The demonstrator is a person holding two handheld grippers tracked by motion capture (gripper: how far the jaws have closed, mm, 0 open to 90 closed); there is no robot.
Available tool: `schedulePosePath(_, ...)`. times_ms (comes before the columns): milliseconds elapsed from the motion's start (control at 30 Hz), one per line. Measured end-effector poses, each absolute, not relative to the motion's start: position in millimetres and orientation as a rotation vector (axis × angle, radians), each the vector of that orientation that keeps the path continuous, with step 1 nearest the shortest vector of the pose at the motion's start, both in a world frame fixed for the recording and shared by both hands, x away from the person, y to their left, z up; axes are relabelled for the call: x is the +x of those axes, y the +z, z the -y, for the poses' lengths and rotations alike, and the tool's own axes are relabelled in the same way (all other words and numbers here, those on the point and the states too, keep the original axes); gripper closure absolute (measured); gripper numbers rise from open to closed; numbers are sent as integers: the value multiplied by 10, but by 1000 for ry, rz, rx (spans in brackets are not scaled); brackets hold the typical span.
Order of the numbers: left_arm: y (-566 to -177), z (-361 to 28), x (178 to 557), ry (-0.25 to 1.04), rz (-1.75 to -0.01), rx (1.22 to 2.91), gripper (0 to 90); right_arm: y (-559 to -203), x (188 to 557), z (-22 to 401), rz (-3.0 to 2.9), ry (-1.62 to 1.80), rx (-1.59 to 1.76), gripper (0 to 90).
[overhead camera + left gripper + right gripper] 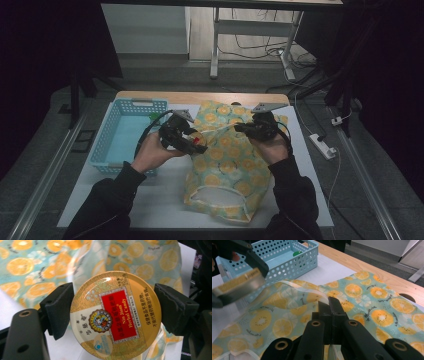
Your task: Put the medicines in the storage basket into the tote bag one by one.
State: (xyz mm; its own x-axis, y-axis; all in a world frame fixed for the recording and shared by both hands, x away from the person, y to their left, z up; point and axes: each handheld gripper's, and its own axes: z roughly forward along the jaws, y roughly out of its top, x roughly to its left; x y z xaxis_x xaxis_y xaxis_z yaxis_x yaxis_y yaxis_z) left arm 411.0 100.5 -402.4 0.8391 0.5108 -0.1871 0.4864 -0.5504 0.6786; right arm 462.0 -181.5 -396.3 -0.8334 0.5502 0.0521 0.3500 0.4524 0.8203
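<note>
Tin [115,316]: between the two jaws of the left gripper [192,142], one jaw touching each side, lid facing that gripper's camera.
Bag [227,160]: beneath and beyond the left jaws; one edge pinched between the closed jaws of the right gripper [331,305]; rest lying on the table [165,197].
Basket [122,132]: on the table, well behind the left jaws, just beside the bag's edge; far ahead and left of the right jaws.
Small item [297,253]: in the basket, at its far corner, too small to identify.
Left jaws with tin: ahead and left of the right jaws, raised over the bag's edge.
</note>
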Motion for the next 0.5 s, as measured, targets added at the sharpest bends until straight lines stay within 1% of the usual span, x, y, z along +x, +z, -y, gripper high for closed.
schedulePosePath(500,-4112,-563,4148,-5,-647,2290,205,-3955,4614,1819,-2477,1329,780,899)
